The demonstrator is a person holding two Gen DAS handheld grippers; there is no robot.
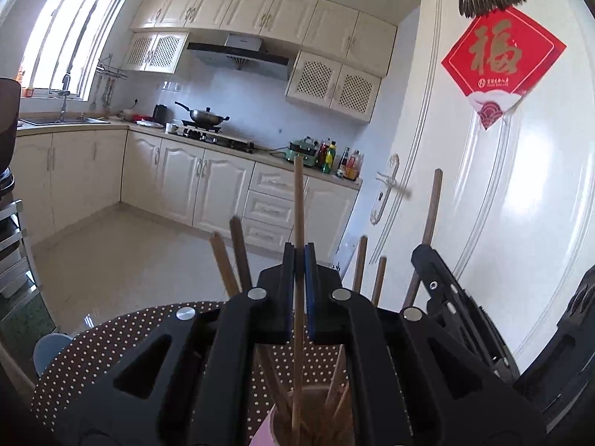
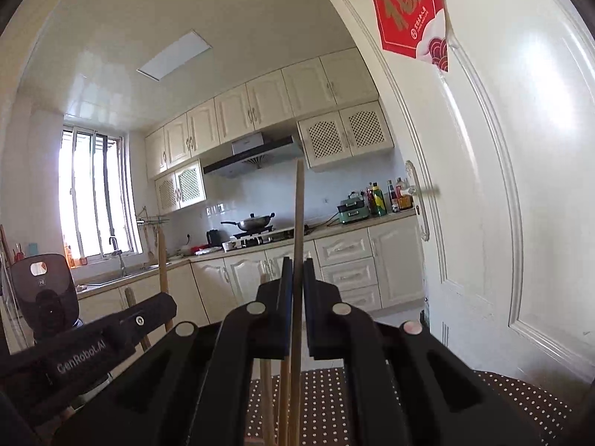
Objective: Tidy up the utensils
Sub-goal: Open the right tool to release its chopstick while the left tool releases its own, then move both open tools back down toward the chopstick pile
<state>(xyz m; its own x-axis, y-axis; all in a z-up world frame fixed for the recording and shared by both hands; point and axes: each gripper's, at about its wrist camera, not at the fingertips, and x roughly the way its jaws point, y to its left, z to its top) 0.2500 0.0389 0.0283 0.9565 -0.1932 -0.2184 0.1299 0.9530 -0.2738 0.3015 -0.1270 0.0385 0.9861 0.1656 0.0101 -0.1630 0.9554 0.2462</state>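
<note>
My left gripper (image 1: 298,260) is shut on an upright wooden chopstick (image 1: 298,200), whose lower end reaches down into a pink holder cup (image 1: 275,423) with several other chopsticks (image 1: 238,252). My right gripper (image 2: 296,271) is shut on another upright chopstick (image 2: 298,215); more chopsticks (image 2: 273,401) stand below it. The right gripper also shows in the left wrist view (image 1: 446,282) just to the right. The left gripper shows in the right wrist view (image 2: 111,330) at the lower left.
The cup stands on a round table with a brown polka-dot cloth (image 1: 111,338). A white door (image 1: 502,186) with a red paper sign (image 1: 502,59) is close on the right. Kitchen cabinets and a counter (image 1: 208,137) lie beyond. A blue stool (image 1: 50,349) sits at the left.
</note>
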